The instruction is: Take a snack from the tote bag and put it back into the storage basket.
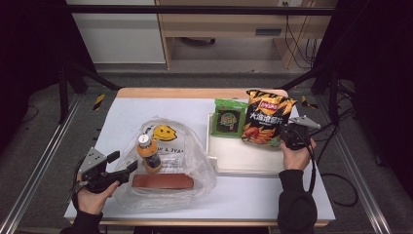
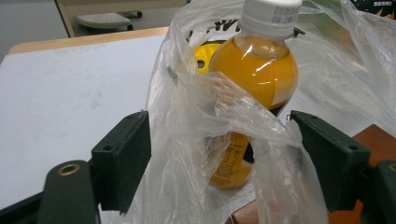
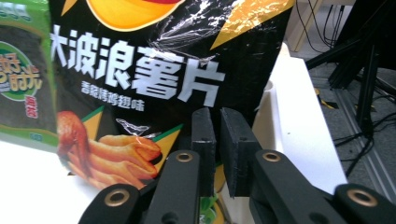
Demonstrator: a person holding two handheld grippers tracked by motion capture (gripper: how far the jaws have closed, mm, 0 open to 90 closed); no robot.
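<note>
White sheeting covers the table (image 1: 292,195), and the person's forearms come in over its near edge. Nearest on the left, the left gripper (image 1: 127,169) points toward a clear plastic bag (image 1: 195,165); in the left gripper view its jaws stand wide apart with a fold of the bag's film (image 2: 210,121) between them, brushing the pads but not pinched. Inside the bag, a brown rectangular box (image 1: 163,182) lies flat on the near side, and just behind it a bottle of orange drink (image 1: 148,152) with a white cap stands upright. A yellow smiley face (image 1: 164,132) is printed on the bag's far side. To the right lies a white tray (image 1: 243,163), and at its right edge the right gripper (image 1: 285,138) meets the black-and-orange chip bag (image 1: 265,119), which stands at the tray's far end. In the right gripper view the jaws are drawn nearly together, nipping the chip bag's lower right edge (image 3: 187,84). Just beside the chip bag, on its left, stands a green snack packet (image 1: 229,118). Beyond the table stand pale cabinets and trailing cables.
</note>
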